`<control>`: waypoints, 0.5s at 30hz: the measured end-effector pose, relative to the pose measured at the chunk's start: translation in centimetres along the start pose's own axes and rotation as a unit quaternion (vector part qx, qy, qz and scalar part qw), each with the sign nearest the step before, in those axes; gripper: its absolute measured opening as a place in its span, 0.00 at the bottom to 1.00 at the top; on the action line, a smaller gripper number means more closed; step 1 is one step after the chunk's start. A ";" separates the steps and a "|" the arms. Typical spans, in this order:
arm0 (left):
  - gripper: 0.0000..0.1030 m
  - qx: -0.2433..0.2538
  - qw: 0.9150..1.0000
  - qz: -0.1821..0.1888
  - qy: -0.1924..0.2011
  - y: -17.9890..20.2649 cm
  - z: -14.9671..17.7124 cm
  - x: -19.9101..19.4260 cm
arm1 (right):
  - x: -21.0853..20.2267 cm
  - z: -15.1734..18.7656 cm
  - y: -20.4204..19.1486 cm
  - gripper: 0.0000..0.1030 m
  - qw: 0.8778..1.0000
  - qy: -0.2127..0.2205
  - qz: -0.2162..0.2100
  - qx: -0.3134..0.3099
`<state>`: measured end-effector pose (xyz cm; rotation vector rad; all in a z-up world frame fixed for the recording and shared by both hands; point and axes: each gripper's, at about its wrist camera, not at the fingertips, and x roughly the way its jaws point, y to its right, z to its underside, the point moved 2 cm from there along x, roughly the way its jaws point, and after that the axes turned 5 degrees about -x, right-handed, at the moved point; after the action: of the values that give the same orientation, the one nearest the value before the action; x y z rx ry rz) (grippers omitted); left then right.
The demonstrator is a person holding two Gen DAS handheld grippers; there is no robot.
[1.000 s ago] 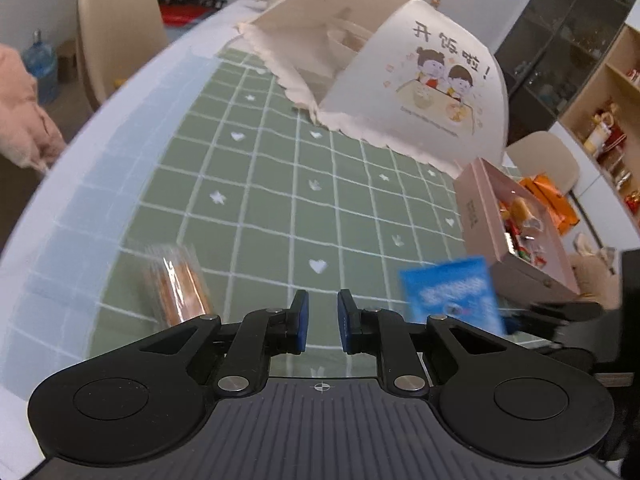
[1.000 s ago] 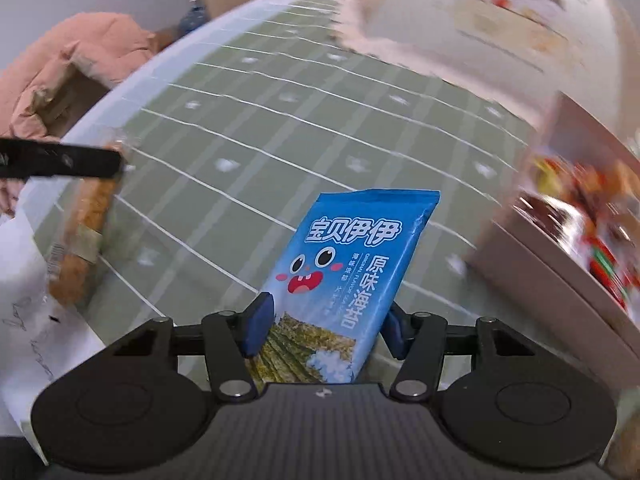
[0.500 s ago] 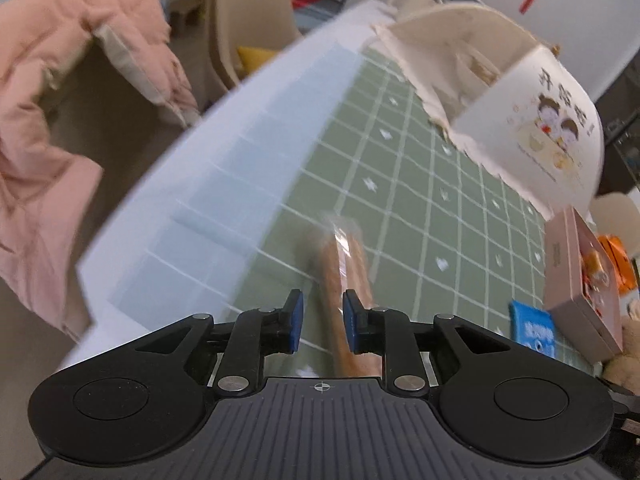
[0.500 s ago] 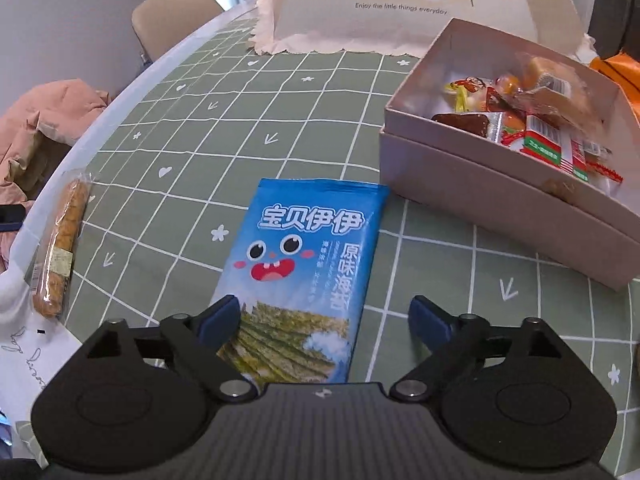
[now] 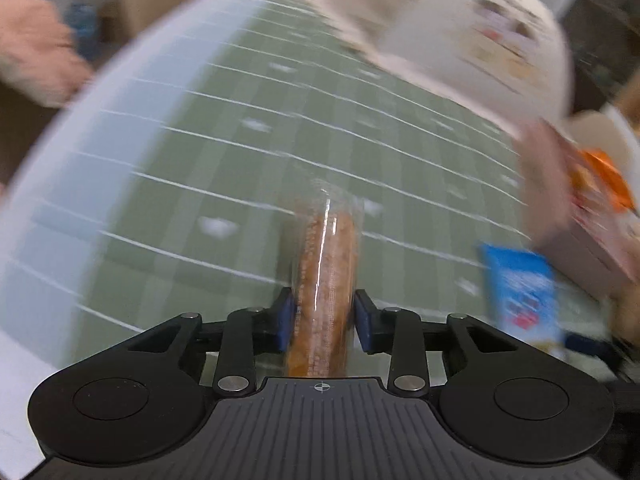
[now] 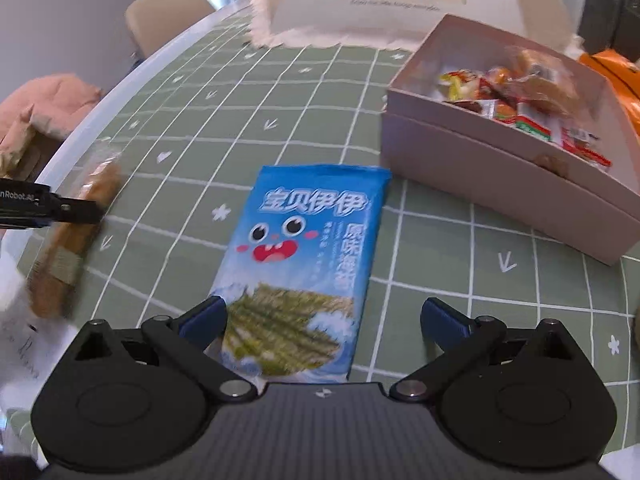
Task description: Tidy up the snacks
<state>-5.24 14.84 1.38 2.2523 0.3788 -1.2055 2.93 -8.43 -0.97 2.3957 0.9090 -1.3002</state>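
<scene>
Green checked tablecloth (image 5: 192,148) fills your view; the long wrapped snack stick (image 5: 326,276) runs straight ahead between the left gripper (image 5: 323,316), whose opening jaws flank it unpinched.

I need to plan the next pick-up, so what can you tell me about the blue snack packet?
The blue snack packet is a flat, glossy foil-like pouch, printed with a cartoon face, white characters and green seaweed. It lies face up on the green checked tablecloth, beside the pink box, apart from it. Its near end sits between the right gripper's opening jaws, unpinched.
</scene>
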 end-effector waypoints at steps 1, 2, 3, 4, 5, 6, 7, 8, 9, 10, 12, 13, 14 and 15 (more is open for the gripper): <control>0.34 0.011 1.000 0.009 -0.008 0.8 0.5 0.2 | -0.1 -0.2 0.0 0.97 1.000 -0.005 -0.003 0.002; 0.34 0.024 1.000 0.012 -0.014 1.5 1.1 0.3 | -0.4 -0.4 -0.1 0.94 1.000 -0.004 -0.005 0.004; 0.34 0.035 0.999 0.011 -0.013 2.1 1.6 0.3 | -0.7 -0.7 -0.4 0.94 1.000 0.004 -0.004 0.001; 0.34 0.045 0.999 0.008 -0.011 2.5 2.0 0.3 | -1.0 -1.0 -0.7 0.94 1.000 0.015 0.001 -0.007; 0.34 0.048 0.999 0.007 -0.011 2.6 2.2 0.3 | -1.2 -1.4 -1.2 0.94 0.999 0.027 0.011 -0.017; 0.34 0.048 0.999 0.007 -0.012 2.6 2.4 0.2 | -1.2 -1.9 -1.7 0.94 0.999 0.034 0.021 -0.027; 0.34 0.047 0.999 0.008 -0.012 2.7 2.6 0.1 | -0.9 -2.4 -2.0 0.94 0.999 0.034 0.027 -0.031; 0.34 0.047 0.999 0.008 -0.012 2.7 2.7 0.1 | -0.4 -2.9 -2.3 0.94 0.999 0.030 0.034 -0.030; 0.34 0.047 0.999 0.008 -0.013 2.7 2.7 0.1 | 0.2 -3.3 -2.3 0.94 0.999 0.024 0.040 -0.027; 0.34 0.048 0.999 0.008 -0.013 2.6 2.8 0.0 | 0.9 -3.7 -2.4 0.94 0.998 0.017 0.048 -0.024; 0.34 0.049 0.999 0.006 -0.013 2.8 2.9 0.0 | 2.4 -4.5 -2.6 0.94 0.997 0.002 0.071 -0.023; 0.35 0.051 0.999 0.005 -0.013 2.8 3.1 -0.2 | 2.9 -4.7 -2.7 0.94 0.996 -0.005 0.080 -0.024; 0.35 0.052 0.999 0.004 -0.013 2.8 3.1 -0.2 | 3.2 -4.9 -2.7 0.94 0.997 -0.004 0.076 -0.022; 0.35 0.054 0.998 0.004 -0.014 2.9 3.0 0.1 | 3.3 -4.9 -2.7 0.94 0.997 -0.008 0.068 -0.019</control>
<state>-5.78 10.77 0.95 2.3234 0.2996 -1.2795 5.78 -2.60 -0.76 2.3681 0.7444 -1.2385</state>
